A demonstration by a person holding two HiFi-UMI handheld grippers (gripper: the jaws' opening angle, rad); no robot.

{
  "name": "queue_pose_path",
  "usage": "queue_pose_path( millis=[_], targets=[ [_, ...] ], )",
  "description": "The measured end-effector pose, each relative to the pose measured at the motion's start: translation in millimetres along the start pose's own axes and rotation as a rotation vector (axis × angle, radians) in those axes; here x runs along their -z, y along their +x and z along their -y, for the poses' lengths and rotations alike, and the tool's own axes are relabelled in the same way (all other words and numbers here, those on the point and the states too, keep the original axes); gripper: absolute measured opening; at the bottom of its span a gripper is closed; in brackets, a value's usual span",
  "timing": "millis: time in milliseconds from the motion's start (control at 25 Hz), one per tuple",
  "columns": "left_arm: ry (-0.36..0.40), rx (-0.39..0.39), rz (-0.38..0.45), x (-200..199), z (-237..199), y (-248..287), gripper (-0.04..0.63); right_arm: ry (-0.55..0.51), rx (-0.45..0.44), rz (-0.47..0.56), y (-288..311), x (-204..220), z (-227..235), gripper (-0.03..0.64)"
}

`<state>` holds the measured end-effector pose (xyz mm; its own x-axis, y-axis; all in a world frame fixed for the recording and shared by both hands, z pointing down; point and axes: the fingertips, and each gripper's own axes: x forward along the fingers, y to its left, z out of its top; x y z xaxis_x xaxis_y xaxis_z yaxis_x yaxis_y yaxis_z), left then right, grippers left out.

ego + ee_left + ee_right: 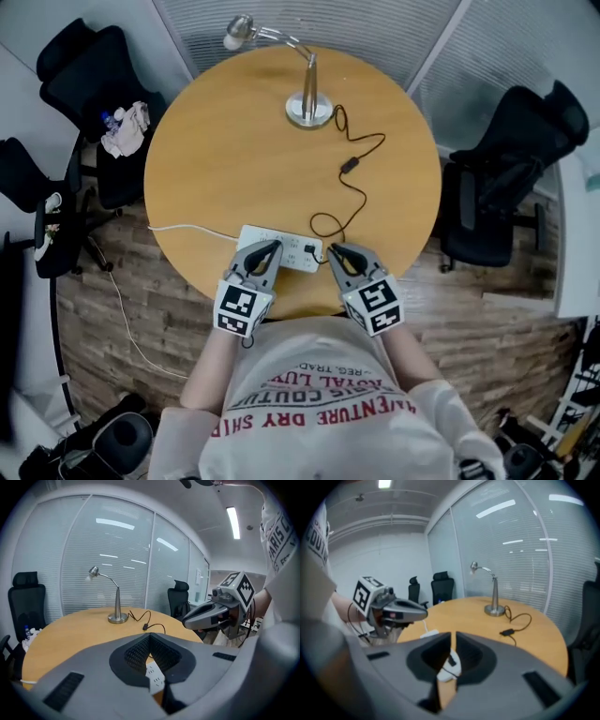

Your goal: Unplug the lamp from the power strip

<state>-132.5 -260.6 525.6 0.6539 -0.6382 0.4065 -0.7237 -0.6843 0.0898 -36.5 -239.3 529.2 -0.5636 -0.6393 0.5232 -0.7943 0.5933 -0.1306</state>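
Observation:
A silver desk lamp (309,105) stands at the far side of the round wooden table (225,159). Its black cord (364,141), with an inline switch (349,165), runs to a black plug (309,249) seated in the white power strip (296,240) at the near edge. My left gripper (274,247) is shut and empty, its tips over the strip's middle. My right gripper (333,250) is also shut and empty, just right of the plug end. The strip (154,677) shows below the left gripper's (150,635) shut tips, and the strip (451,665) again below the right gripper's (453,633).
The strip's white supply cable (178,228) runs left off the table to the floor. Black office chairs stand at the left (89,84) and right (506,178); the left one holds a cloth and a bottle. A glass wall with blinds (375,23) lies beyond the table.

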Motion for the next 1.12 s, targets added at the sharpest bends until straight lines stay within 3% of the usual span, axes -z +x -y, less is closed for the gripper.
queue_pose_path(
  millis=[120, 200, 400, 760, 1120],
  targets=[
    [0.018, 0.072, -0.097, 35, -3, 17, 0.027, -0.007, 0.007, -0.047, 10, 8, -10, 0.038],
    [0.03, 0.104, -0.164, 60, -5, 29, 0.027, -0.022, -0.009, -0.093, 19, 17, -19, 0.14],
    [0.058, 0.16, -0.27, 115, -8, 56, 0.026, -0.204, -0.012, -0.264, 40, 49, -29, 0.196],
    [0.185, 0.207, -0.394, 138, 0, 76, 0.028, -0.294, -0.045, -0.524, 73, 92, -18, 0.196],
    [0.17, 0.228, -0.424, 141, 1, 77, 0.028, -0.412, -0.106, -0.675, 95, 121, -8, 0.14]
  ],
)
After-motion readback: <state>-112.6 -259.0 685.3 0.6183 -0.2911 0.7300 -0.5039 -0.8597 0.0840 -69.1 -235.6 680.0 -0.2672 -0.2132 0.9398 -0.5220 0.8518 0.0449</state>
